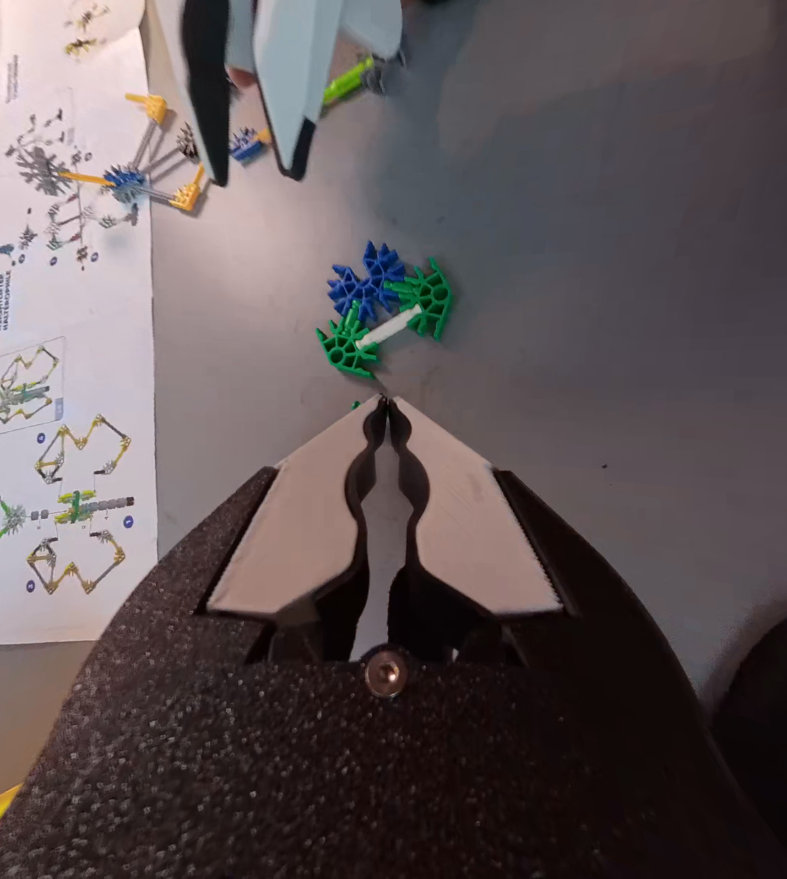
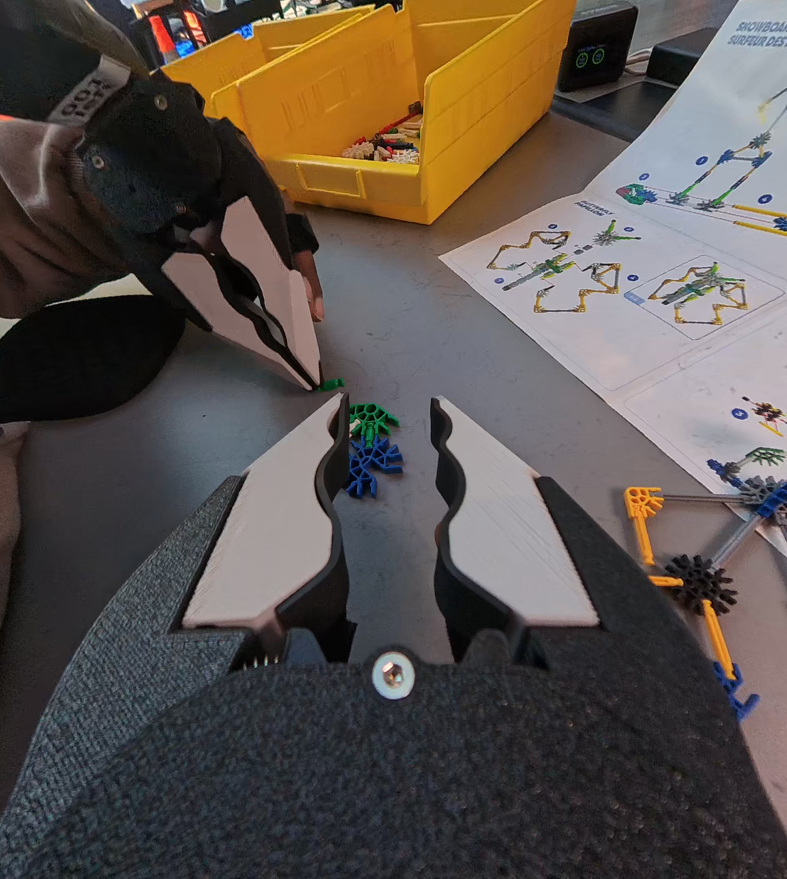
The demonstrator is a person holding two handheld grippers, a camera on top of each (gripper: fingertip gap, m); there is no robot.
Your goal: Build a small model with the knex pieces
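Observation:
My left gripper (image 1: 384, 400) is shut, its tips down on the grey table just short of a joined cluster: two blue connectors (image 1: 368, 284), two green connectors (image 1: 429, 299) and a white rod (image 1: 389, 328). A small green piece (image 1: 355, 405) peeks out beside its left fingertip. In the right wrist view that piece (image 2: 333, 383) lies right at the left gripper's tips (image 2: 317, 386); I cannot tell whether it is pinched. My right gripper (image 2: 389, 402) is open and empty, with the cluster's green (image 2: 372, 418) and blue (image 2: 372, 463) connectors between its fingers, close to the left one. It also shows, blurred, in the left wrist view (image 1: 258, 173).
A printed instruction sheet (image 1: 49, 333) (image 2: 667, 295) lies beside the work spot. On its edge rests a half-built model (image 1: 125, 183) (image 2: 772, 499) of grey rods, yellow corners and a blue hub. Yellow bins (image 2: 382, 190) with loose parts stand behind. A person's sleeve (image 2: 1, 214) is at the left. My right fingertips sit around 9 cm from my left ones. The white rod (image 1: 389, 328) sits 4 cm or so from the ends of my left fingers.

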